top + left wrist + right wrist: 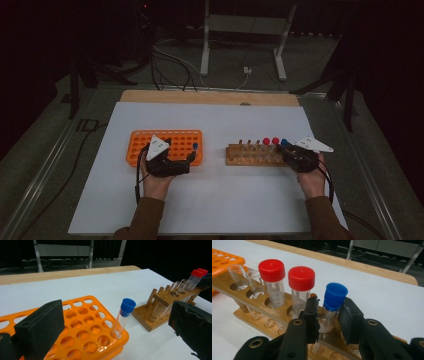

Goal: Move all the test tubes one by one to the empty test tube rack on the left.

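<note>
A wooden rack (250,156) on the white table holds two red-capped tubes (272,270), a blue-capped tube (335,296) and several uncapped glass tubes (237,275). My right gripper (329,320) is at the rack's right end (286,150), its pads pressed on the glass of the blue-capped tube, which stands in its hole. An orange rack (145,137) lies to the left. Another blue-capped tube (126,308) stands tilted in its near right corner. My left gripper (113,322) rests over the orange rack (182,149), open wide, with that tube just beyond its jaws.
The white board's right edge (320,165) runs close to my right hand. A wooden strip (210,97) borders the far side of the table. Metal frame legs (205,45) and cables lie on the floor behind. Open board (215,195) lies in front of both racks.
</note>
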The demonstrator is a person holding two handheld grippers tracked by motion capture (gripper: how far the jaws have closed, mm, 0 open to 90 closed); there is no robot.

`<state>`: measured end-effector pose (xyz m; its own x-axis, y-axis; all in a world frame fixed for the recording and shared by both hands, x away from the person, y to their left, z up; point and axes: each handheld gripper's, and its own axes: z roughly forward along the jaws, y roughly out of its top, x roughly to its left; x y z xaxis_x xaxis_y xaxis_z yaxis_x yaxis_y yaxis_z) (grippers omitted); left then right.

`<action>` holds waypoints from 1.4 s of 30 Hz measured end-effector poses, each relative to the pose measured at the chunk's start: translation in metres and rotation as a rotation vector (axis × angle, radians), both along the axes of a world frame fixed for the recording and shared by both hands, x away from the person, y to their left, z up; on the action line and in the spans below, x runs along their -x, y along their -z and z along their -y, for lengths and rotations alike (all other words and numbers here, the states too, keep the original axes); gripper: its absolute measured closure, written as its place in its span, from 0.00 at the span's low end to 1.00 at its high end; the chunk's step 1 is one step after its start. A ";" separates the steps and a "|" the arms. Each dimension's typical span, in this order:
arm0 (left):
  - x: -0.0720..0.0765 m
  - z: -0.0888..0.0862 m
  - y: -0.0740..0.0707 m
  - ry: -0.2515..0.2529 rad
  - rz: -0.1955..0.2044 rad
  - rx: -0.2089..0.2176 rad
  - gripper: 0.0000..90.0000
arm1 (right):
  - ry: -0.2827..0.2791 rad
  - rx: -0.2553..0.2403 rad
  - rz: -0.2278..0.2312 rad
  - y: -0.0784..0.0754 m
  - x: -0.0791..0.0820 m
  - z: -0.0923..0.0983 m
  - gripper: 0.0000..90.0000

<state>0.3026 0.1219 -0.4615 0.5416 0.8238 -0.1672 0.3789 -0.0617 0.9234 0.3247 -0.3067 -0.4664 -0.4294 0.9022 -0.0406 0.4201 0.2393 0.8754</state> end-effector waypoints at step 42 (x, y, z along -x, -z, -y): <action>0.006 0.016 -0.012 0.057 0.040 -0.010 0.01 | -0.142 -0.146 0.111 -0.064 0.034 -0.014 0.85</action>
<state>0.2961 0.1061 -0.4496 0.5937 0.7930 -0.1366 0.3371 -0.0909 0.9371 0.2903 -0.2931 -0.4026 -0.5525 0.8329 0.0315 0.2901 0.1568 0.9441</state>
